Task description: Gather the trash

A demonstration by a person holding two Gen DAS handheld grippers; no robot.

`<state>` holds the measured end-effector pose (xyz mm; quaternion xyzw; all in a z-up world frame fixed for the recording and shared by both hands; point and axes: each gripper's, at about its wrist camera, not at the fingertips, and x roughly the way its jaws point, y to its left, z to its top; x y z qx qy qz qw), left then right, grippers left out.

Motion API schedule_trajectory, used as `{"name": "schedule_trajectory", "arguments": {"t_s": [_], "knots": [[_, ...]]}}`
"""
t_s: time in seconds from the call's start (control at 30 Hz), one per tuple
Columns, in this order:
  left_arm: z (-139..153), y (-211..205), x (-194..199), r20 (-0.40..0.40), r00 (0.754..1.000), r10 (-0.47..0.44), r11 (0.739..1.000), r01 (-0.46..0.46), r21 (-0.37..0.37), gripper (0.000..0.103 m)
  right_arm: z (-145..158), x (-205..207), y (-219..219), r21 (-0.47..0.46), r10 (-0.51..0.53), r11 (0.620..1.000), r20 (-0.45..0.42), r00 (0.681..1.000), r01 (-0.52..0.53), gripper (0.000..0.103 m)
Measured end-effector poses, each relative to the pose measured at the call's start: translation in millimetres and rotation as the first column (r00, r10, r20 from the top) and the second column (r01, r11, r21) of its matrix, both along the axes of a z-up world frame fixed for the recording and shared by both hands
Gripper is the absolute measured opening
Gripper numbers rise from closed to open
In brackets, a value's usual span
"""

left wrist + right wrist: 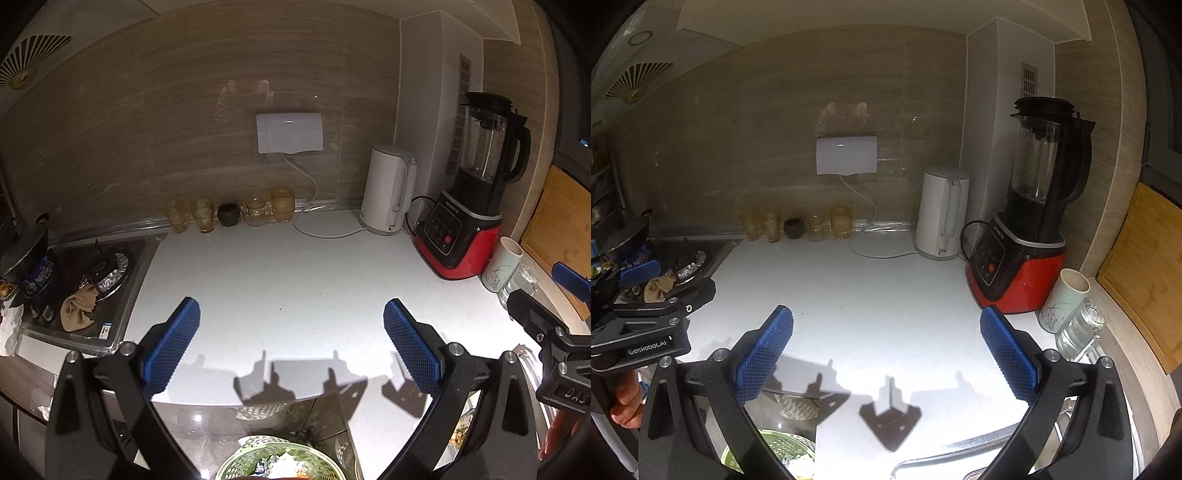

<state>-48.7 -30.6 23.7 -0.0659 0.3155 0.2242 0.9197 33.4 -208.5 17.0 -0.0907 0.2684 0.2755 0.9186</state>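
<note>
- The white tabletop lay bare in front of the red blender, so nothing there looked ready to collect.
- Below the tabletop's near edge sat the green trash basket, scraps already inside.
- Left tool and right tool hung wide apart, holding nothing.

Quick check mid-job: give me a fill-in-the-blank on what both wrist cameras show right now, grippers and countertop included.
1. The left hand-held gripper and right hand-held gripper both have their jaws ____.
2. The base of the blender is black and ____.
3. Below the counter edge, the trash sits in a ____ basket.
4. The crumpled cloth lies on the ____, left of the white countertop.

Missing words: open; red; green; stove
</note>
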Motion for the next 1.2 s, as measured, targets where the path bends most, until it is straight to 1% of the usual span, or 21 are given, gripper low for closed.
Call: {"name": "schedule_trajectory", "arguments": {"t_s": [0.2, 0.43, 1.2], "knots": [[-0.5, -1.3, 2.3, -0.003, 1.0, 0.002, 1.0, -0.002, -0.003, 0.095, 0.2, 4.8, -1.5, 0.007, 0.002, 1.0, 0.002, 1.0, -0.002, 0.101], [-2.0, 6.5, 1.6, -0.003, 1.0, 0.004, 1.0, -0.004, -0.03, 0.095, 0.1, 2.1, -0.6, 0.002, -0.004, 1.0, 0.001, 1.0, 0.004, 0.101], [-7.5, 9.7, 3.1, -0.019, 1.0, 0.01, 0.999, -0.011, -0.032, 0.095, -1.9, 5.9, 1.3, -0.014, 0.003, 1.0, -0.004, 1.0, -0.003, 0.101]]}}
